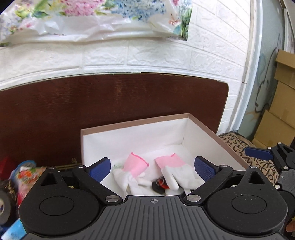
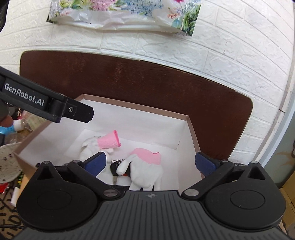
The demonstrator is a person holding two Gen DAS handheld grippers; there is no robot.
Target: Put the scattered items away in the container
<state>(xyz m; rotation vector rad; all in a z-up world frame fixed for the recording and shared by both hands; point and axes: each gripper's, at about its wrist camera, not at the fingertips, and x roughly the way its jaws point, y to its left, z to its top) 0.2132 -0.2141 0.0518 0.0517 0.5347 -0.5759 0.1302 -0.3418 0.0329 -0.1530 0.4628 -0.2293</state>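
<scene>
Box (image 2: 191, 129) already holds two pink-cuffed white gloves (image 2: 145, 171) and a key fob (image 2: 116, 169) — next pick lies among clutter (image 1: 22, 177) left of it; clear the rim when swinging out. Left gripper (image 1: 153, 169) and right gripper (image 2: 150, 163) both hover over the box, jaws wide, empty.

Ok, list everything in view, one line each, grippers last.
box: one, tan rim, white inside, on the brown table.
gloves: two, white with pink cuffs, inside the box.
key bunch: one, black and red, between the gloves.
loose items: several, mixed colours, left of the box, blurred.
floral sheet: one, on the white brick wall.
cardboard boxes: several, brown, far right.
left hand-held gripper: open, empty, over the box.
right hand-held gripper: open, empty, over the box.
</scene>
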